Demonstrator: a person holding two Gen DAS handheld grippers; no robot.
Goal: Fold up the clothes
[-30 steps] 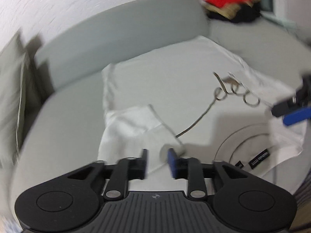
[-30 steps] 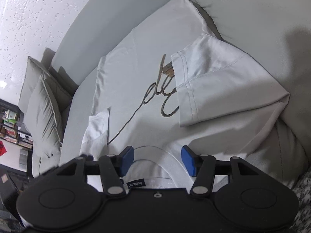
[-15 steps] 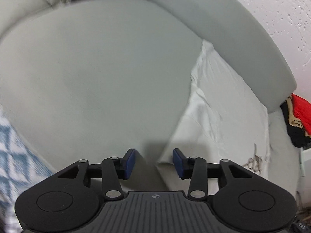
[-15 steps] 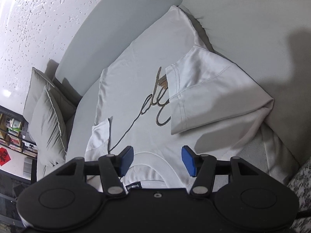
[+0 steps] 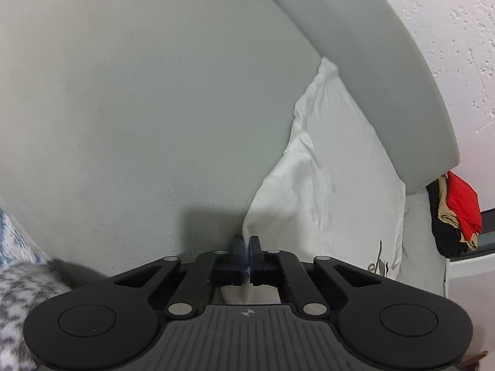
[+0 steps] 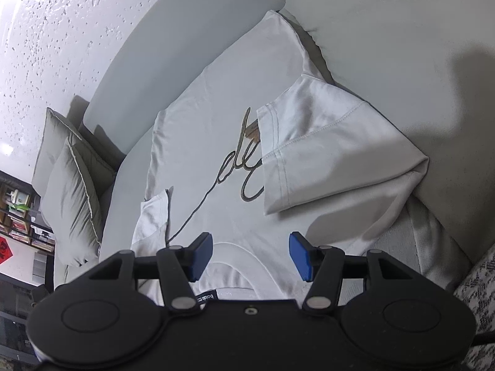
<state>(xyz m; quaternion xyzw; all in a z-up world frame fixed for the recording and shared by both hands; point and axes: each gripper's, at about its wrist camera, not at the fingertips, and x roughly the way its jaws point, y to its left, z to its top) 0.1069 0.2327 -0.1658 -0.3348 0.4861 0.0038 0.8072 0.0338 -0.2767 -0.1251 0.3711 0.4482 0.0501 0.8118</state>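
One T-shirt [image 6: 222, 142]; two cushions [image 6: 71, 191]; two grippers [image 6: 250, 255].

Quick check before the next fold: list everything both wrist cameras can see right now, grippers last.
T-shirt: one, white, spread on sofa, one sleeve folded in.
Sofa: one, grey, under the shirt.
Cushions: two, grey-green, sofa's far end.
Clothes pile: one, red, tan, black, past the backrest.
Shelves: one, dark, cluttered, beyond the cushions.
Left claw: one, shut at the sleeve's edge; jaws just closed.
Right claw: one, open above the collar.

T-shirt [image 6: 216, 142] collar hidden behind right gripper, print [image 6: 244, 160] partly under folded sleeve [image 6: 334, 154]
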